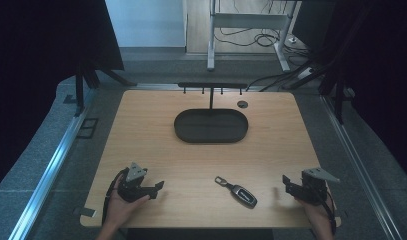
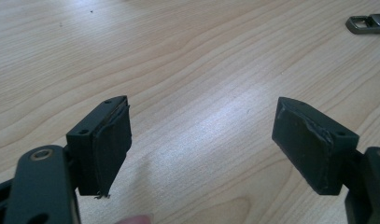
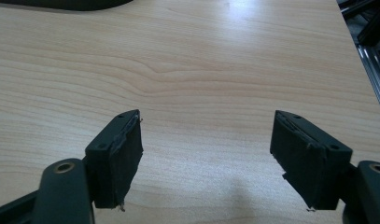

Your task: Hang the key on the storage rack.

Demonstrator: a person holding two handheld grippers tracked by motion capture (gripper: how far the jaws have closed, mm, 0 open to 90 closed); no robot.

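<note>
A dark car key fob (image 1: 238,192) with a metal loop end lies on the wooden table (image 1: 156,135) near its front edge, between my two hands. My left gripper (image 1: 160,186) rests low at the front left, open, with bare wood between its pads (image 2: 106,149). The fob's metal end (image 2: 367,23) peeks in at the top right of the left gripper view. At the front right my right gripper (image 1: 286,183) is open too, its pads (image 3: 120,158) wide apart over bare wood. A black oval tray (image 1: 211,125) sits at the table's far middle.
A black hook rail (image 1: 211,86) on a post rises behind the tray. A round cable port (image 1: 242,104) sits at the back right of the table. The tray's edge (image 3: 61,3) shows at the top left of the right gripper view, and a metal frame (image 3: 372,56) at its right.
</note>
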